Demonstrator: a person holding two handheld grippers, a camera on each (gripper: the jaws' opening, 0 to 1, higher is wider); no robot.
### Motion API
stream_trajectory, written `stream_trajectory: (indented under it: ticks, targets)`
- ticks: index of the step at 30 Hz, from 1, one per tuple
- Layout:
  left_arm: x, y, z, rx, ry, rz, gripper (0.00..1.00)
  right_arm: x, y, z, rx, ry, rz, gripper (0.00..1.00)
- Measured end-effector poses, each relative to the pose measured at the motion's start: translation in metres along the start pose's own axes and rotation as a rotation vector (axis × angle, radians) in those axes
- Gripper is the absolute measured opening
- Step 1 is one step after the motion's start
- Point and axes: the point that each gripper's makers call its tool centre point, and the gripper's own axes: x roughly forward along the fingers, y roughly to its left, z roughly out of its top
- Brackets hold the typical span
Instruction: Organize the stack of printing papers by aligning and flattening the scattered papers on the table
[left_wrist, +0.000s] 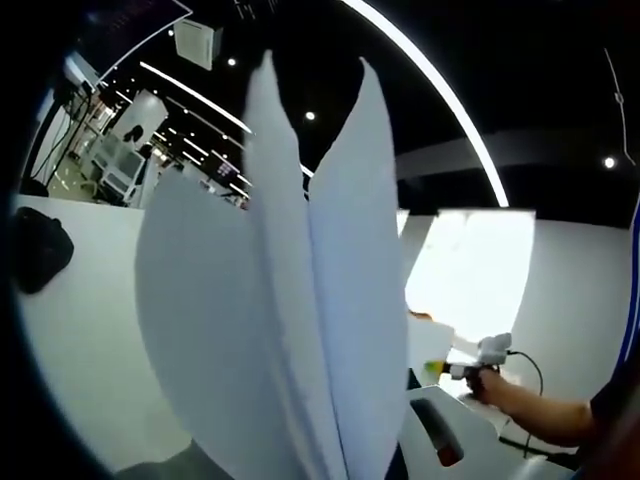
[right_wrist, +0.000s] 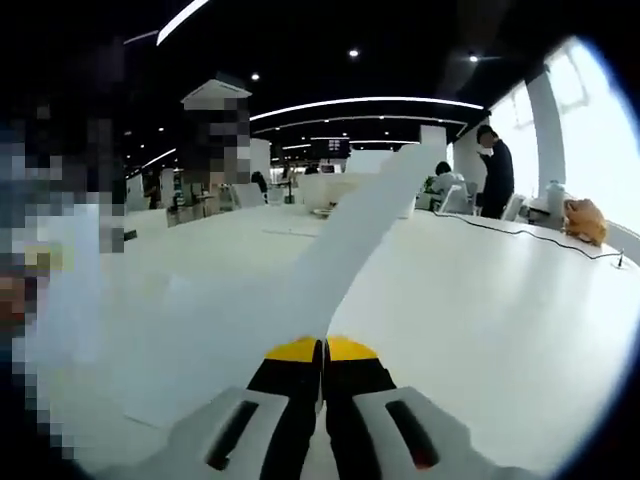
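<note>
Papers (left_wrist: 290, 300) fan upward from the left claw, whose grip cannot be seen; right claw (right_wrist: 323, 350) pinches a sheet (right_wrist: 350, 240) arcing ahead above the tabletop (right_wrist: 480, 300).

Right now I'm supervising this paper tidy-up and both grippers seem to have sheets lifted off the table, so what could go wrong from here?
1. In the left gripper view the papers fan apart and bow, so loose sheets could slip out or crease.
2. The right gripper pinches a sheet by its edge between closed jaws; pulling may tear or wrinkle it.
3. Held above the white table, dropped sheets could scatter again.
</note>
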Motion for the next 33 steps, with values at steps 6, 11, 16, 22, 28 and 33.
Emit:
stream_trajectory:
  ticks: [6,11,16,22,28,33]
  targets:
    - [0.000,0.001,0.000,-0.005,0.001,0.003,0.07,-0.002,-0.003,0.006,0.018,-0.033,0.003,0.00]
    - [0.000,0.002,0.000,-0.004,0.008,0.004,0.07,-0.008,-0.001,0.014,0.027,-0.060,-0.001,0.00]
    - [-0.001,0.003,-0.001,-0.005,0.012,0.005,0.07,-0.020,0.007,0.029,0.022,-0.107,-0.004,0.00]
    - [-0.001,0.003,-0.001,-0.006,0.013,0.004,0.07,-0.026,0.004,0.049,0.031,-0.163,0.003,0.00]
    - [-0.001,0.003,-0.001,-0.009,0.014,0.002,0.07,-0.032,0.014,0.068,0.002,-0.188,0.043,0.00]
    - [-0.001,0.003,-0.001,-0.010,0.013,0.001,0.07,-0.039,0.025,0.084,0.001,-0.209,0.084,0.00]
